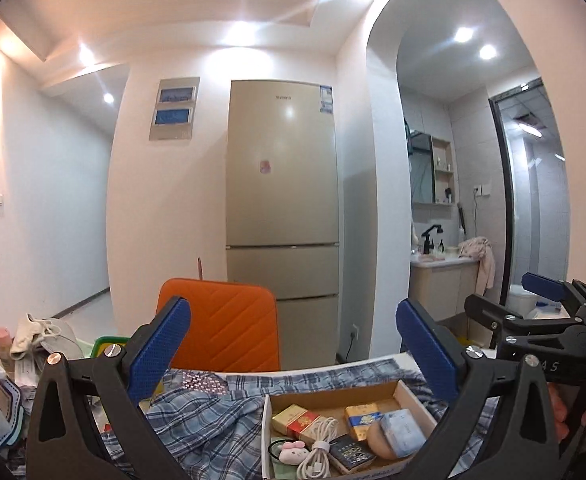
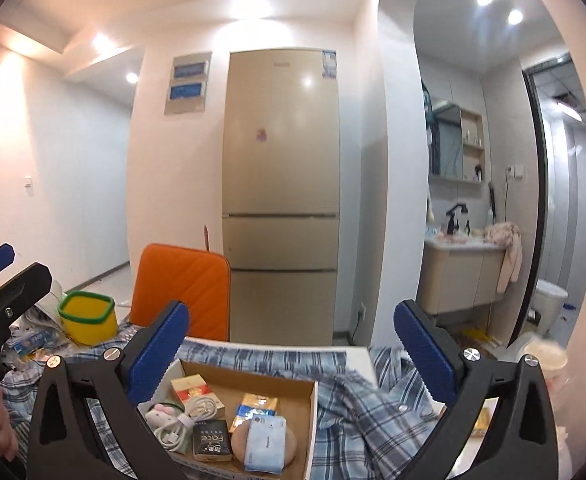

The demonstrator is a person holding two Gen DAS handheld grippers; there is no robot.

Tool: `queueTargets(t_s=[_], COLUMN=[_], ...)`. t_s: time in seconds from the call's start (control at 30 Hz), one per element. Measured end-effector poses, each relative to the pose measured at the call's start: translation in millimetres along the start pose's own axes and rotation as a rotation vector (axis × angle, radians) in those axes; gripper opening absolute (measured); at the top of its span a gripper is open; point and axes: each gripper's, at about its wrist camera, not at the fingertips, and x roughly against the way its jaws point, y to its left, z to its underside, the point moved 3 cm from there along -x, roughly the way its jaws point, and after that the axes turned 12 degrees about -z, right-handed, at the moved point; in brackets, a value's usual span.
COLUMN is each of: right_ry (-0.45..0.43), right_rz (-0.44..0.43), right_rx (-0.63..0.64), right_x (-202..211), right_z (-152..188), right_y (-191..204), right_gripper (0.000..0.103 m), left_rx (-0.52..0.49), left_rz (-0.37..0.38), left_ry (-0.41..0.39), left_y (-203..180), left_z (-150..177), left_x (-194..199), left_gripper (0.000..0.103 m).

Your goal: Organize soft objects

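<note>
Both grippers are seen held above a cluttered tabletop (image 2: 357, 354), pointing roughly level toward a tall beige refrigerator (image 1: 283, 196). The left gripper (image 1: 293, 354) is spread wide, its blue pads standing well apart with nothing between them; the right gripper (image 2: 293, 350) is likewise spread wide and empty. No earlier state can be read from these views. A blue plaid cloth (image 1: 209, 424) is draped in loose folds over the tabletop, and in the right wrist view it is seen bunched up just to the right of an open cardboard box (image 2: 249, 380). The box rests on the cloth and is filled with small things: a red and gold packet (image 1: 295, 420), a coiled white cable (image 1: 319, 446), a pink plush hair tie (image 1: 293, 452), a dark small box (image 2: 212, 444), a round tan puff (image 1: 381, 442) and a light blue tissue pack (image 2: 265, 444) lying on that puff. A yellow tub with a green rim (image 2: 88, 316) stands on the far left part of the tabletop, near an orange chair back (image 1: 225, 328). In the left wrist view, a pile of pale crumpled fabric (image 1: 39, 336) is seen at the far left edge. Beyond an arch to the right, a bathroom vanity (image 2: 459, 276) is visible with a pink towel (image 2: 507, 252) hung over its edge.
</note>
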Motion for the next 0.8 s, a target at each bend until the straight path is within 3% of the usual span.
queueTargets(t_s=[0.53,0.8], right_ry=[-0.092,-0.103], right_rz=[-0.019,-0.013], right_rx=[0.028,0.031], right_x=[82.2,96.3], right_z=[-30.9,-28.5], right_y=[24.8,28.1], right_gripper=[0.103,0.103], left_rx=[0.002,0.002], left_rz=[0.041,0.047], left_ry=[-0.054,-0.046], left_y=[-1.8,-2.2], left_z=[-12.7,-10.1], left_x=[70.5,78.1], left_gripper=[0.102,0.102])
